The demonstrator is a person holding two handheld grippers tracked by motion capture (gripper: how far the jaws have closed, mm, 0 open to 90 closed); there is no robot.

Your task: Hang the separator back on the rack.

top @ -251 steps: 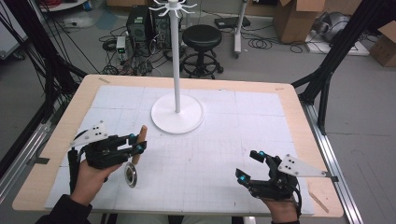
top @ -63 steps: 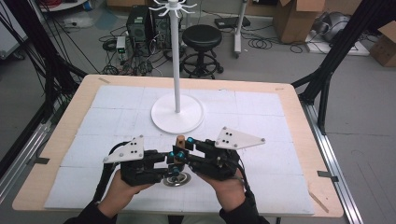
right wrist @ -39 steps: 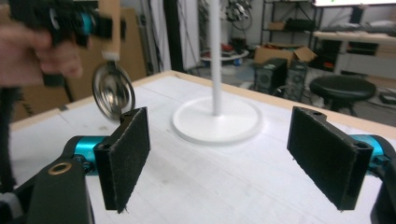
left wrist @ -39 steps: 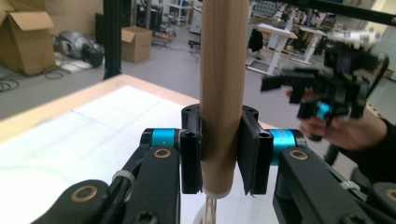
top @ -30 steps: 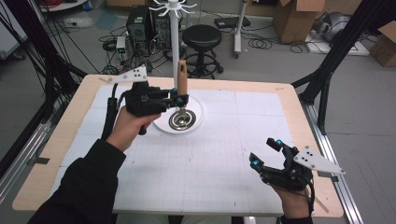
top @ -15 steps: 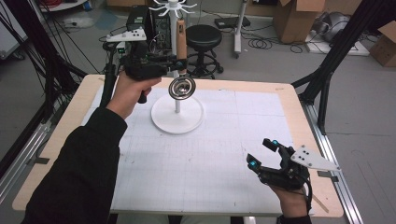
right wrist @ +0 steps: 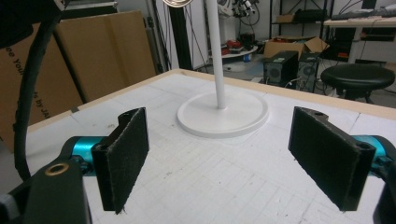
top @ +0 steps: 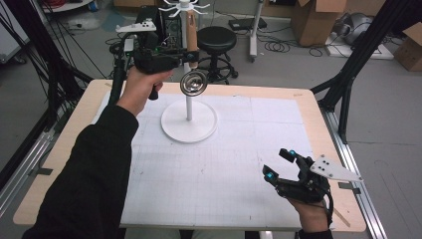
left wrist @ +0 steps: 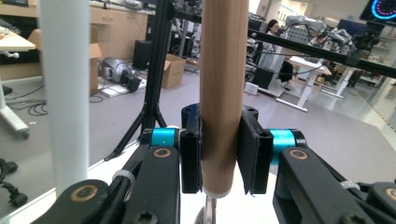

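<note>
Workshop room with grey floor, cardboard boxes point(top: 316, 20) at the back, black round stool point(top: 217, 39) behind the table, cables on the floor. Wooden-edged table point(top: 318, 124) in the middle, covered by white gridded mat point(top: 209, 174). On the mat, toward the far side, white hanging stand point(top: 189, 119) with round flat base, thin upright pole and small hooks at the top.

Left gripper point(top: 186, 55) raised high above the far left part of the table, at the end of an arm in black sleeve point(top: 89, 174), near the top of the stand. Clamped between its two black pads: wooden handle point(left wrist: 223, 93) of a ladle-like metal utensil point(top: 193, 82), held upright. In the left gripper view, pads pressing the lower end of the handle from both sides, with a thin metal stem going down from the wood; white pole point(left wrist: 65, 93) of the stand just beside, on the left of that view. In the high view, shiny round bowl of the utensil hanging below the handle, in front of the pole, well above the base.

Right gripper point(top: 278, 164) low over the near right corner of the table, held in a hand point(top: 311, 214). Jaws wide apart, nothing between them; in the right gripper view, both black pads point(right wrist: 123, 156) standing open over the bare mat, pointing toward the base of the stand.
</note>
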